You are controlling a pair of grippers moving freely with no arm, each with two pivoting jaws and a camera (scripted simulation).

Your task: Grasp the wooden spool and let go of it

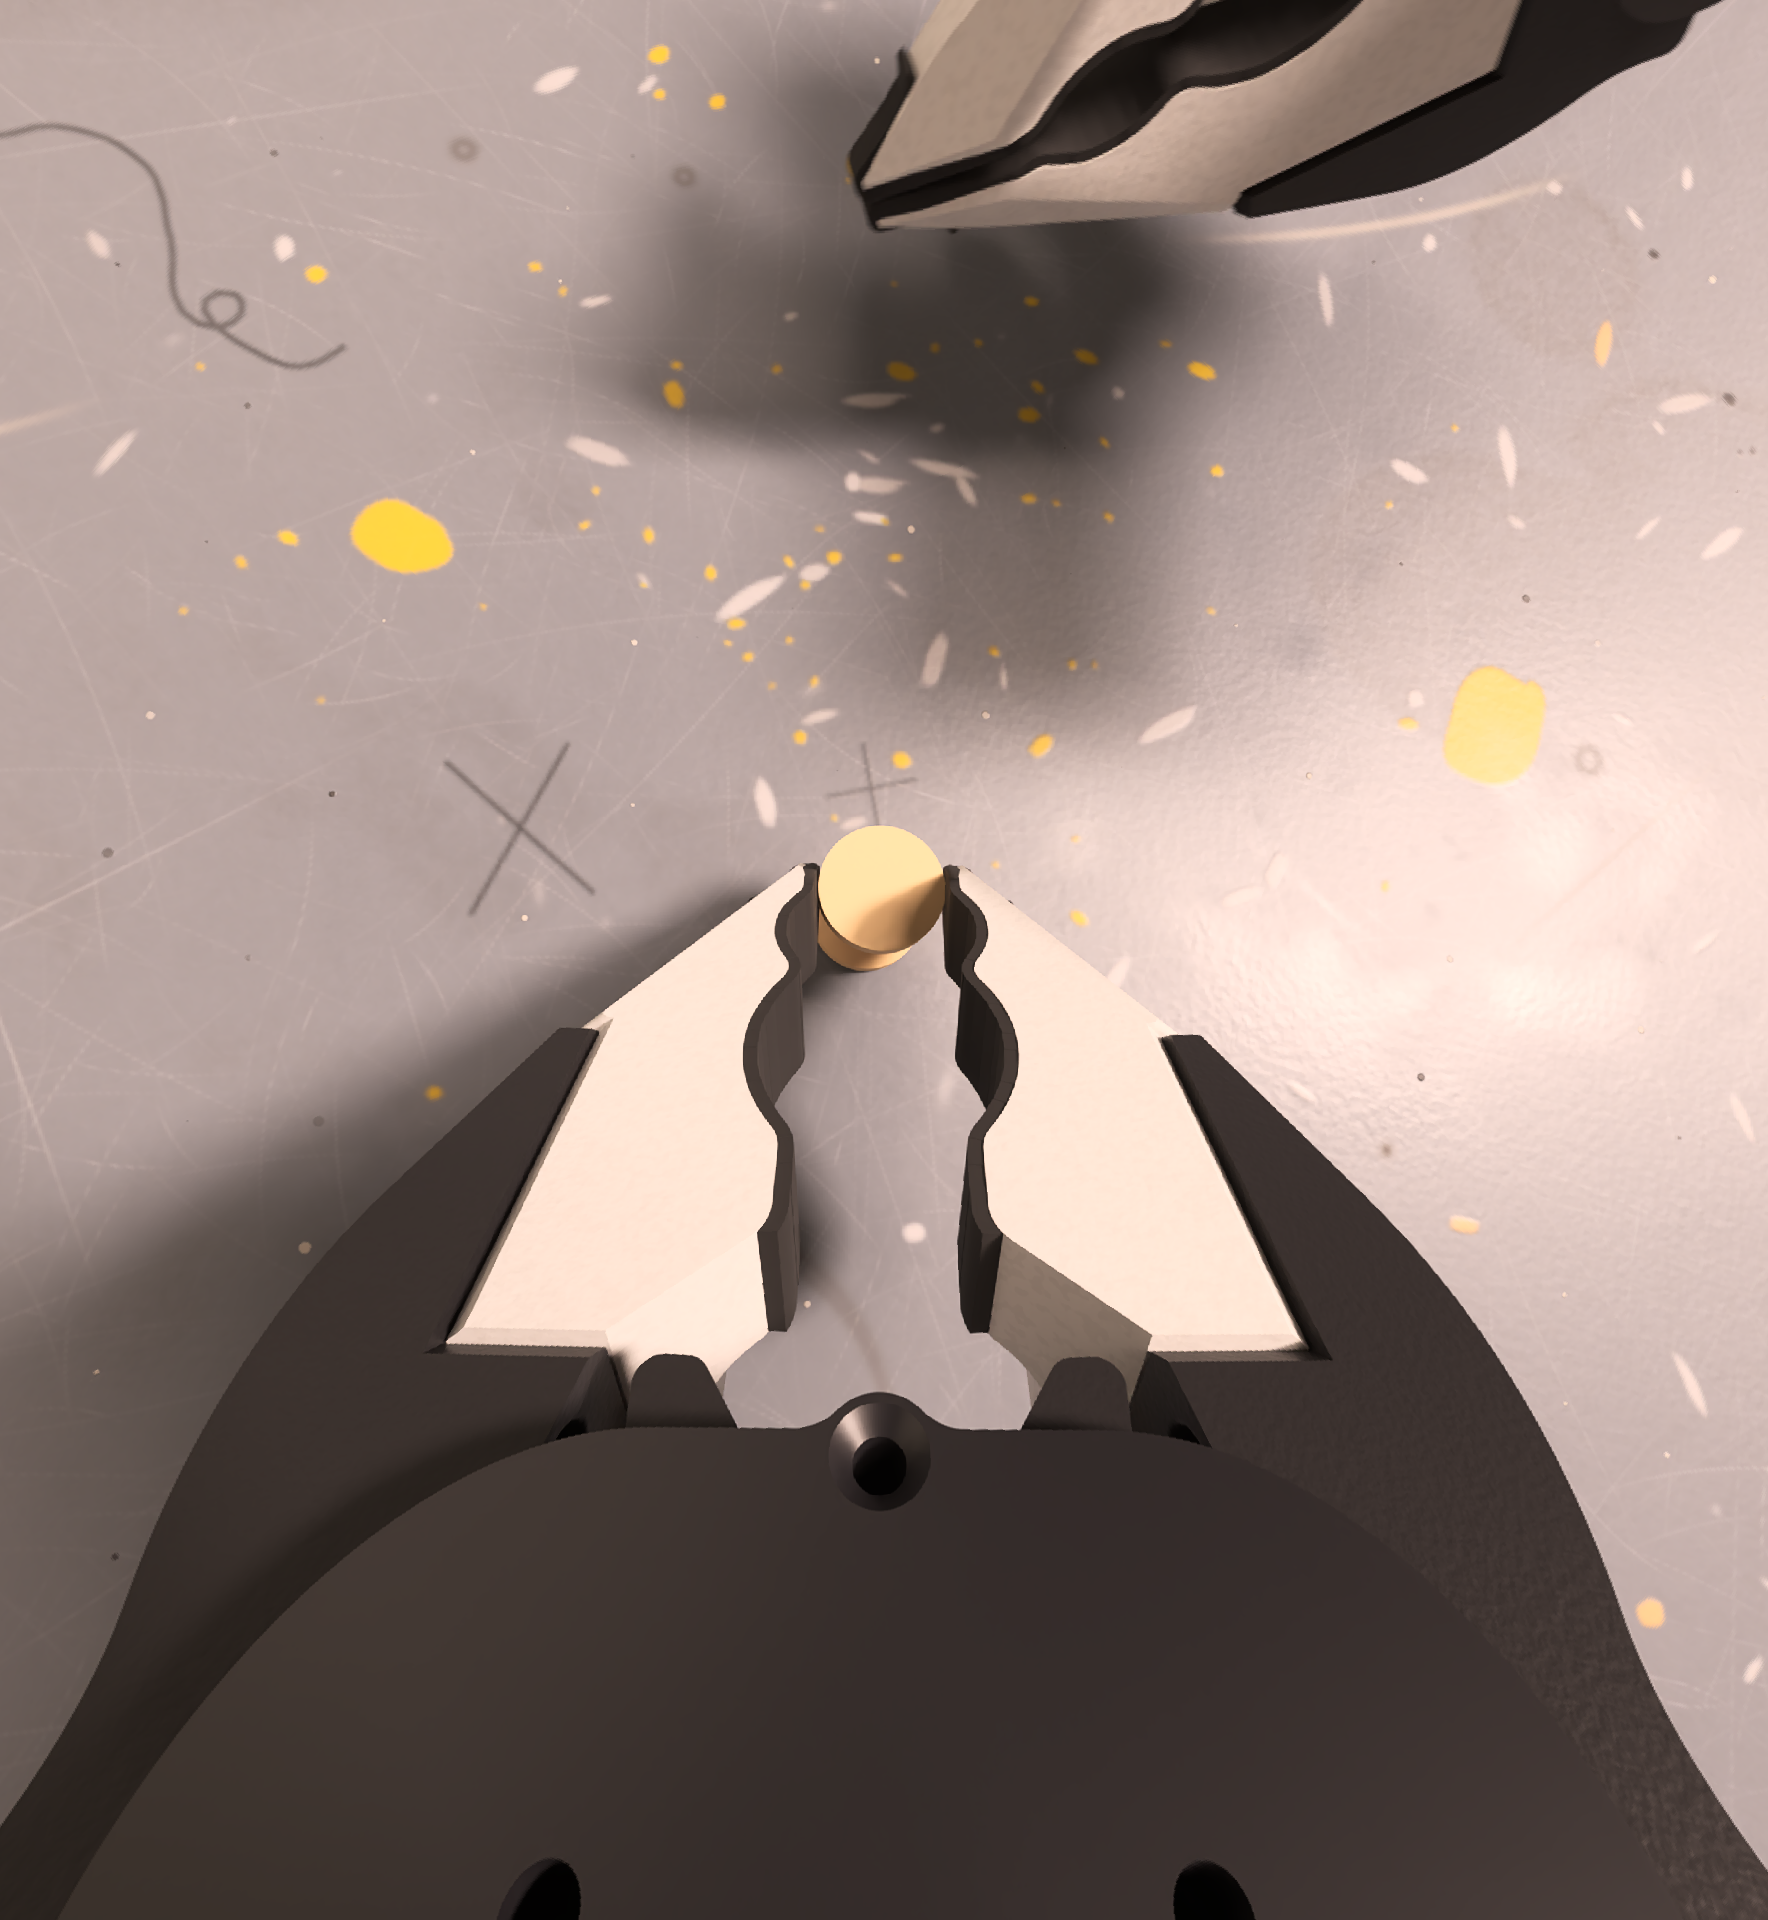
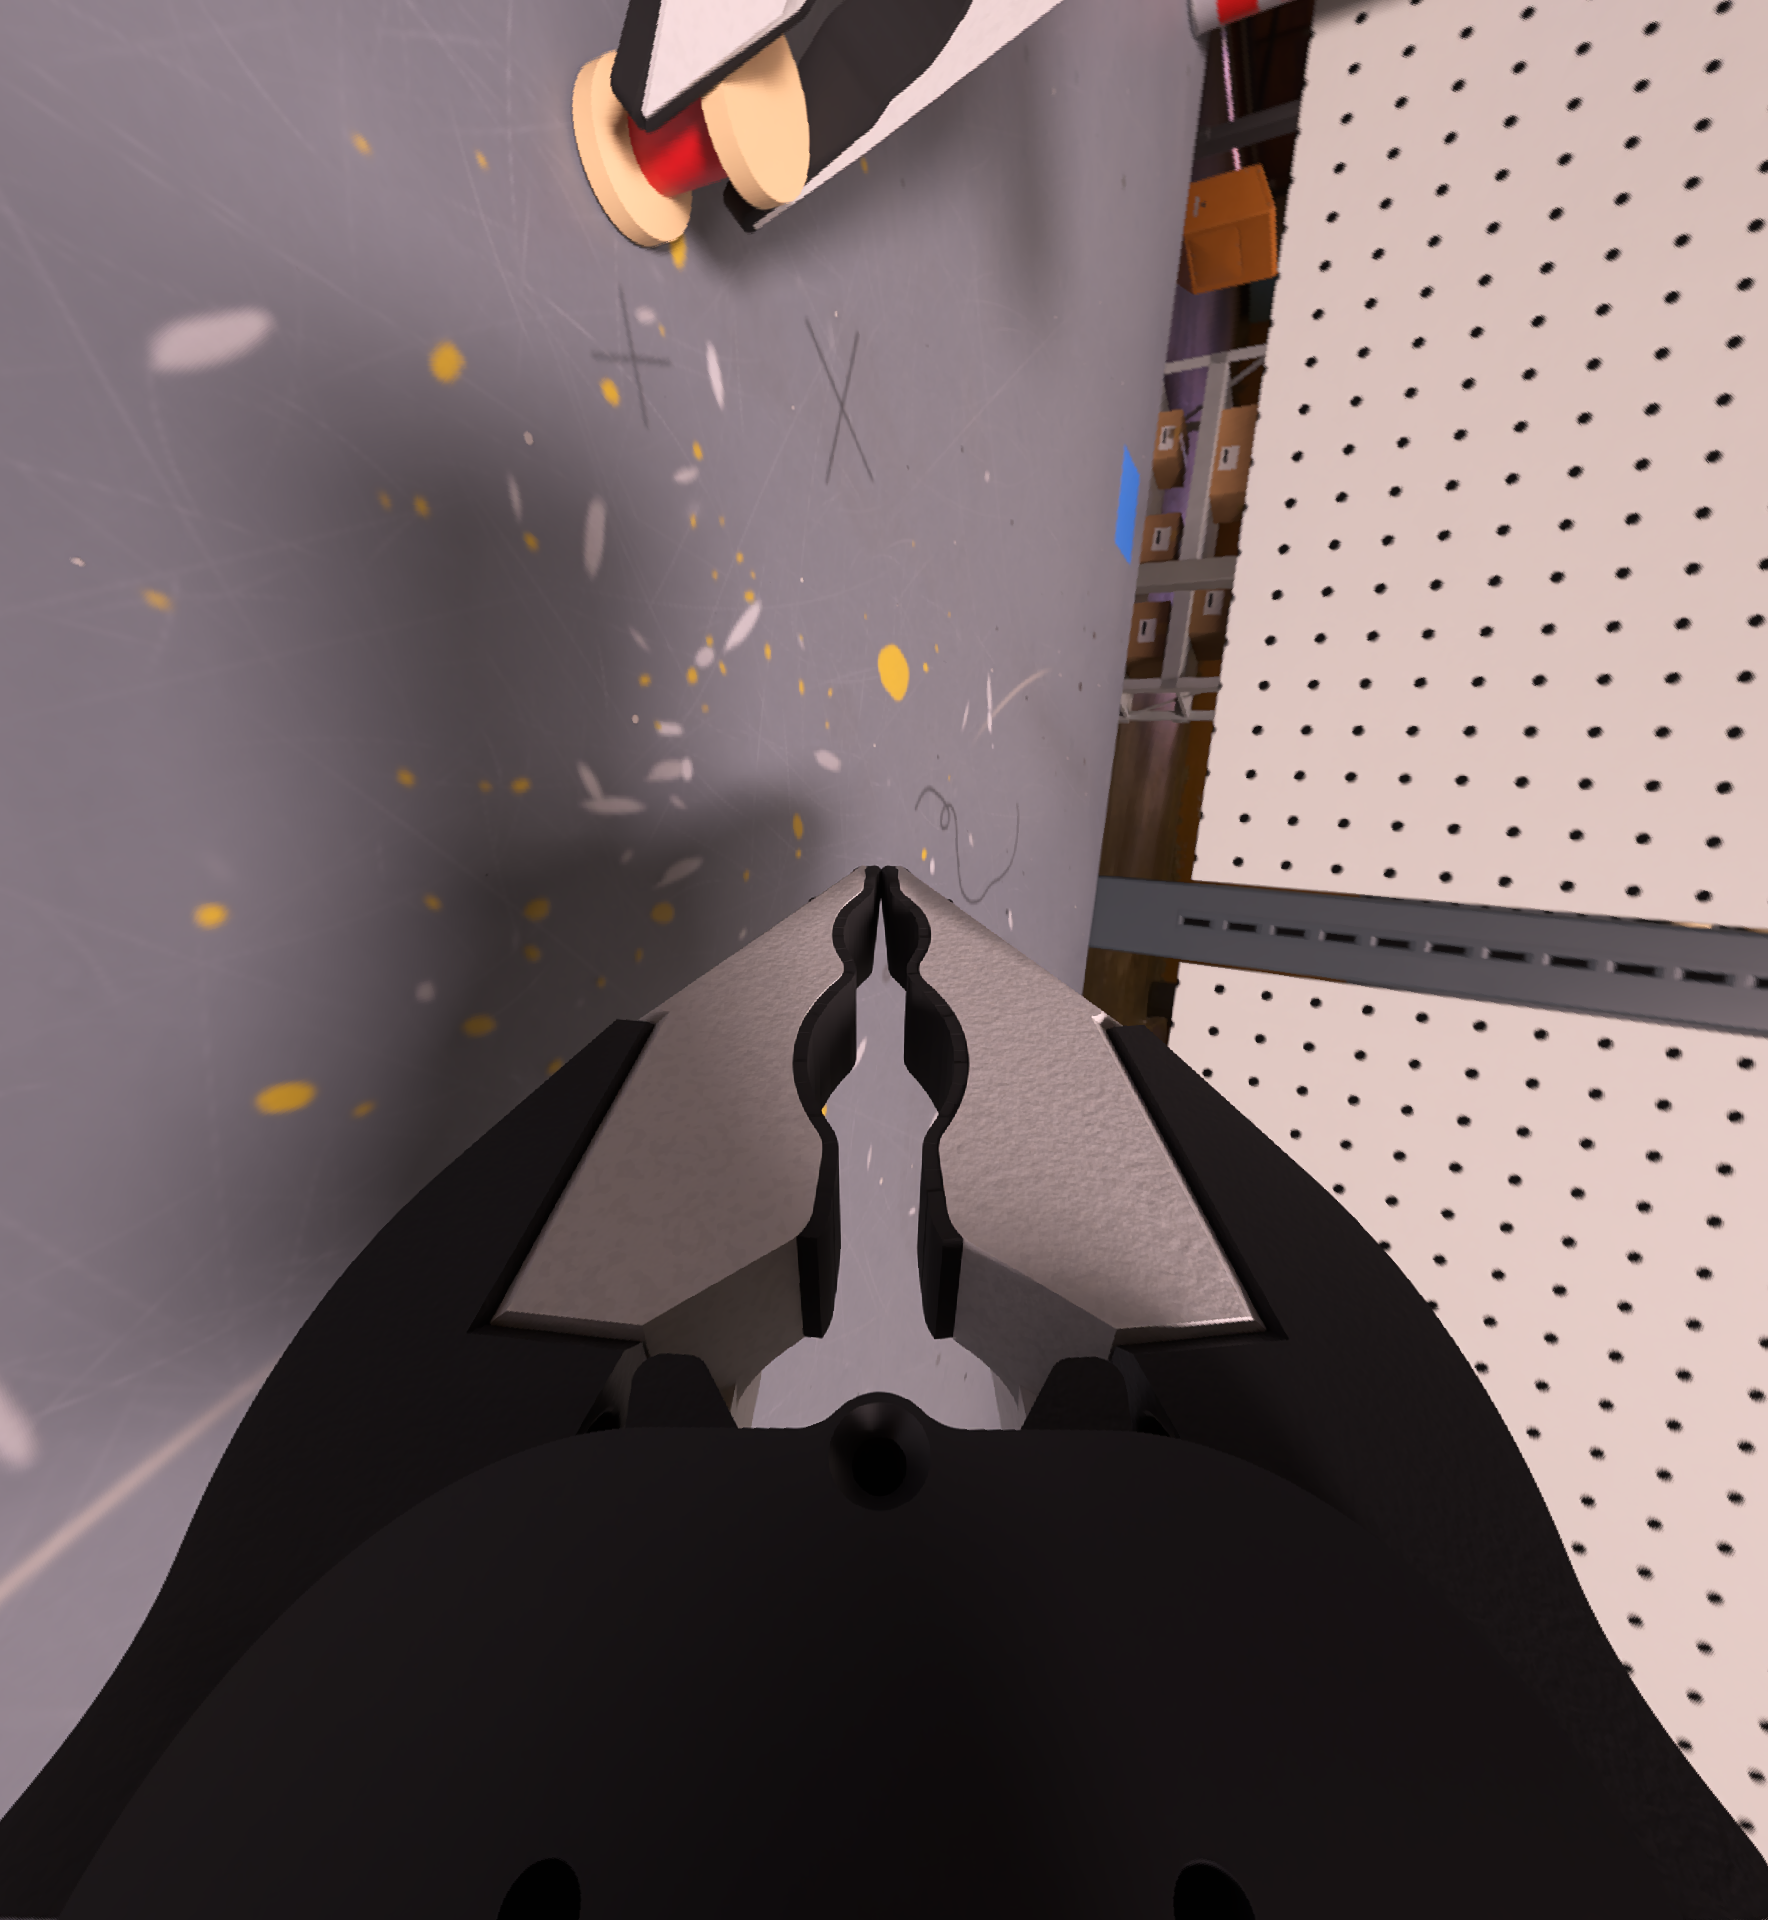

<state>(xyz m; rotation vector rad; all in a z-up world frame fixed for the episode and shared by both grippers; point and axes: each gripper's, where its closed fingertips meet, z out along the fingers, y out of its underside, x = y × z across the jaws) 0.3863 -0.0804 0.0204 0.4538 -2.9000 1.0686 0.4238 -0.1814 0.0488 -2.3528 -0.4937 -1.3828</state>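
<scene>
wooden spool [image 1: 878, 902] sits between the left gripper [image 1: 880, 883] fingertips, fingers pinching it | axis runs along the fingers, red core mostly hidden | right gripper [image 2: 878, 873] fingers pressed together over the desk [image 2: 236, 727]

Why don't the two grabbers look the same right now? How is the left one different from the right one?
The left gripper has its fingertips apart with the wooden spool between them; the right gripper has its tips pressed together on nothing. The left gripper is down at the spool on the grey table; the right gripper is away from the spool. Both share black bodies and pale, wavy-edged fingers.
</scene>
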